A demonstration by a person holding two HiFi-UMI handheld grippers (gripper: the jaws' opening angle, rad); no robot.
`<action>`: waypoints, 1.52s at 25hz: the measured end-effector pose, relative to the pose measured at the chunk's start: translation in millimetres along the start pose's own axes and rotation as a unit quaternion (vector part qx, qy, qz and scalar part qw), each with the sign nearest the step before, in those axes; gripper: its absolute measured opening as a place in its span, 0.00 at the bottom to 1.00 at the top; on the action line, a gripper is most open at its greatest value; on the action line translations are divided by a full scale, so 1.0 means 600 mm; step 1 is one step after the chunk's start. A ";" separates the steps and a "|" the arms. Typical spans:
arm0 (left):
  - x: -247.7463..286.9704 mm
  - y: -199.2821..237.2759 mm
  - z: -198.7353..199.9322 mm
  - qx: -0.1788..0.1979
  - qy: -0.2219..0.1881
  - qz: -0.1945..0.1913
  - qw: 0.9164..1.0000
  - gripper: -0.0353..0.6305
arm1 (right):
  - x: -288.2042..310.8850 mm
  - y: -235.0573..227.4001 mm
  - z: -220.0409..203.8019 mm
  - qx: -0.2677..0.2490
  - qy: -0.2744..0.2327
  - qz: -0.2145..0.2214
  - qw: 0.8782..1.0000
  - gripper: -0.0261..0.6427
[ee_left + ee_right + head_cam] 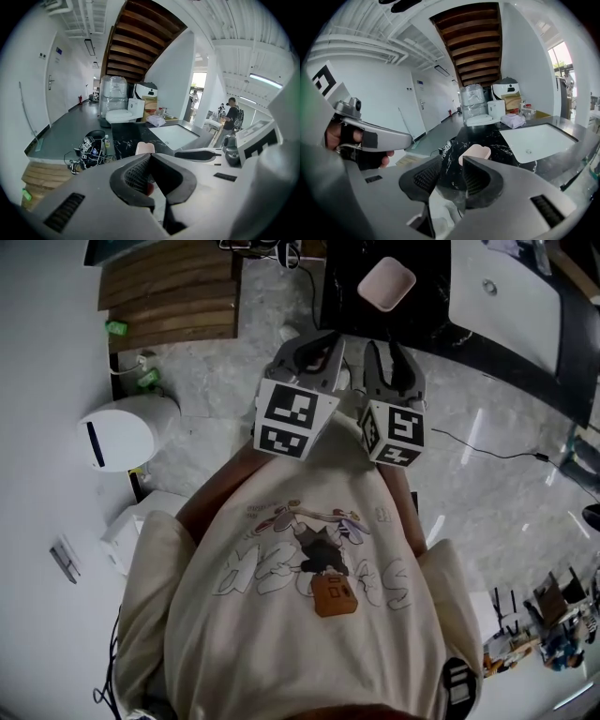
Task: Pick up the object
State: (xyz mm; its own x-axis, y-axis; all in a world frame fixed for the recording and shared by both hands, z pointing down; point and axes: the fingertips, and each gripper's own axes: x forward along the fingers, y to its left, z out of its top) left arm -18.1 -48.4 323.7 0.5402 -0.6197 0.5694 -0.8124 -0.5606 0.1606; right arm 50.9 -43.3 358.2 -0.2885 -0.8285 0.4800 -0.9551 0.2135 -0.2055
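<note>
The dish [387,283], pink and square with rounded corners, sits upright on the black marble worktop [342,306], at 12 o'clock from both tongs and well apart from them. A white sink [506,292] is let into the same worktop at 3 o'clock from the dish.

In the head view the left tongs [314,337] and the right tongs [394,345] are held side by side in front of the person's chest, both pointing toward 12 o'clock, and neither touches the dish.

In the left gripper view the left tongs [150,158] are narrow, their tips meeting. The dish [145,147] shows just past them at 12 o'clock. A reddish spot [149,189] sits in the slit below the tips, and I cannot tell what it is.

In the right gripper view the right tongs [450,165] stand wide with nothing gripped. The dish [474,152] shows beyond the gap, at 1 o'clock. A gloved hand [356,145] holding the other handle is at 9 o'clock.

Wooden steps [169,296] lie at 10 o'clock in the head view, and a white bin [120,430] stands on the floor at 8 o'clock from the tongs.
</note>
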 end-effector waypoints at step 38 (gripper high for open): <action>0.202 0.101 -0.016 -0.020 0.064 -0.065 0.996 0.07 | 0.201 -0.123 -0.031 0.051 0.087 -0.108 0.989 0.20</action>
State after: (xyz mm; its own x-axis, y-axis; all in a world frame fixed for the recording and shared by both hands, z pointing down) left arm -4.1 -152.1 410.1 0.6109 -0.4662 0.6398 -0.7470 -0.6071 0.2709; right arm 85.3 -149.2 446.9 -0.0950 -0.7451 0.6602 -0.9865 -0.0184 -0.1627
